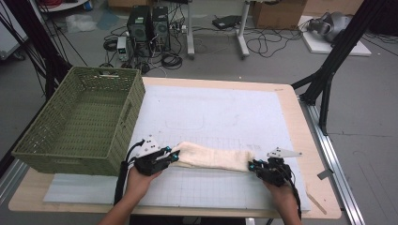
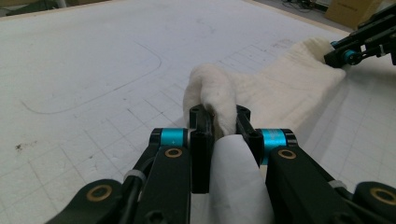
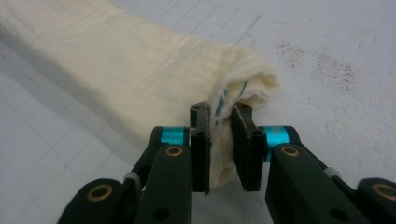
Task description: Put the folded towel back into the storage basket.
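Item: cream towel (image 1: 213, 157), folded into a long band, laid across the lower middle of the high view on the white gridded mat (image 1: 220, 112), just right of the green basket (image 1: 80, 122) at the left of the frame. Its left end is clamped between the jaws of the left gripper (image 1: 174, 154) and its right end, where a blue stripe is seen, between the jaws of the right gripper (image 1: 252, 165), both clenched on cloth. Step judged in hand: both ends held for a fold or a lift; the next move would call for both ends to be raised together, evenly, with neither grip slackened.
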The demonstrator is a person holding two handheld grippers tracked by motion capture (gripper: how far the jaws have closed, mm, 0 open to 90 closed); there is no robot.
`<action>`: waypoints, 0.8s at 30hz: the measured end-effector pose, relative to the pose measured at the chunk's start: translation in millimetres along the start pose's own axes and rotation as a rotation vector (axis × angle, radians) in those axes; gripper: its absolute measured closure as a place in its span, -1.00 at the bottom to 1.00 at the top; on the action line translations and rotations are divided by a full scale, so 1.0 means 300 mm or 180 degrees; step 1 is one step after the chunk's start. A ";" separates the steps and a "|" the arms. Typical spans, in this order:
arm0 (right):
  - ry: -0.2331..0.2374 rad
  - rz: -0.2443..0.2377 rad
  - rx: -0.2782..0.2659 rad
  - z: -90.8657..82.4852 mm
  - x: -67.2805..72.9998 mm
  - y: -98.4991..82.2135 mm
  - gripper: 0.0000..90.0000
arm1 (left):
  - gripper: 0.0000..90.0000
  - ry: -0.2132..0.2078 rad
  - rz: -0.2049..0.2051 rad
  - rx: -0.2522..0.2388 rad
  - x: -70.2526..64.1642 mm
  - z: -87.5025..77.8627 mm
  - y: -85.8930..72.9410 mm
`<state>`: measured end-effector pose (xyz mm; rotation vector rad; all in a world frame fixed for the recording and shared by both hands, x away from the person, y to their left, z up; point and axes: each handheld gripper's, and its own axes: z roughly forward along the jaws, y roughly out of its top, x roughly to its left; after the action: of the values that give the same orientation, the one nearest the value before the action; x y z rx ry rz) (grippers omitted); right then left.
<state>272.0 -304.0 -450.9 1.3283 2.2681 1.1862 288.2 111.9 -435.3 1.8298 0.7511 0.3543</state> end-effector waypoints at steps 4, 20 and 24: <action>-0.0055 -0.0183 -0.0092 -0.017 0.009 0.009 0.77 | 0.75 -0.0005 0.0006 -0.0035 0.003 -0.009 0.004; -0.0030 -0.0507 -0.0627 -0.086 0.012 0.044 0.77 | 0.75 -0.0080 0.0123 -0.0401 -0.010 -0.075 0.037; -0.0028 -0.0566 -0.0708 -0.094 0.011 0.056 0.77 | 0.75 -0.0114 0.0161 -0.0468 -0.014 -0.091 0.043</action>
<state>264.3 -311.6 -419.7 1.0262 2.1236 1.3205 273.8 126.2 -412.5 1.7142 0.6384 0.3984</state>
